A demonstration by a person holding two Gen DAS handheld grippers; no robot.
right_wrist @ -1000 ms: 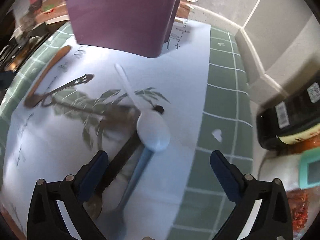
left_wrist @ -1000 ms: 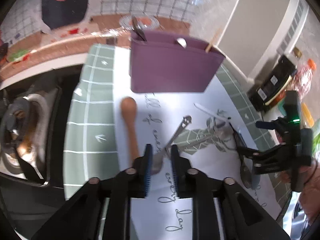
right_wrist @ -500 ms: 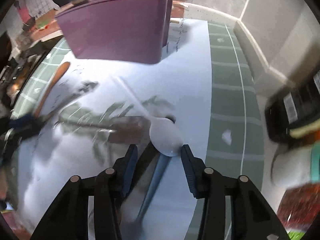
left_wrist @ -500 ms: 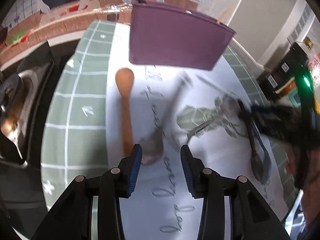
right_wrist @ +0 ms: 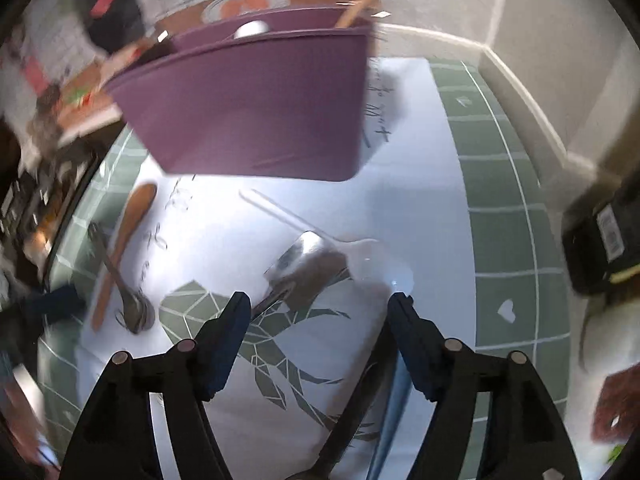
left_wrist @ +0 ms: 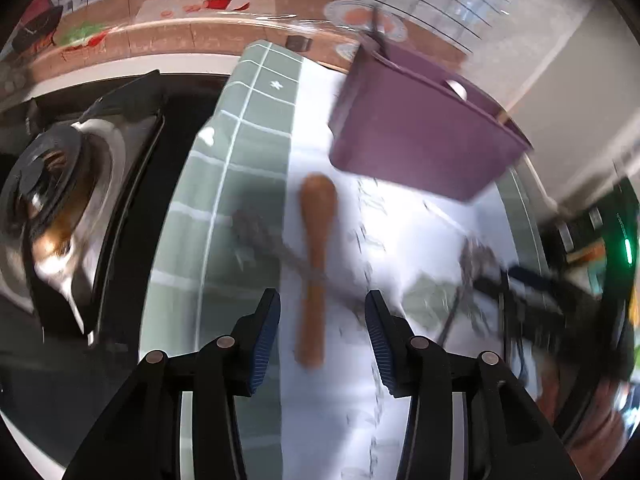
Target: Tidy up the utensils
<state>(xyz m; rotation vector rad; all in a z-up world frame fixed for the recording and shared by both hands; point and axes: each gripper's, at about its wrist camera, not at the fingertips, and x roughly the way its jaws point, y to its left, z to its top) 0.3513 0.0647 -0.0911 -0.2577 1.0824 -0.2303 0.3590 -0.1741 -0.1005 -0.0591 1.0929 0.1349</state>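
In front of the purple bin [left_wrist: 424, 128], the wooden spoon [left_wrist: 316, 256] lies between the left tongs [left_wrist: 322, 320], just widened, gripping nothing. Right tongs [right_wrist: 320, 320], reopening, straddle a steel utensil [right_wrist: 308, 260]. Closing off-centre could flick either utensil away

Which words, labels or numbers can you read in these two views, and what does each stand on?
None can be read with certainty.
White printed placemat: black cursive script, too blurred to read.
Black package: white barcode label, print too small.
Purple plastic utensil holder: no lettering visible.
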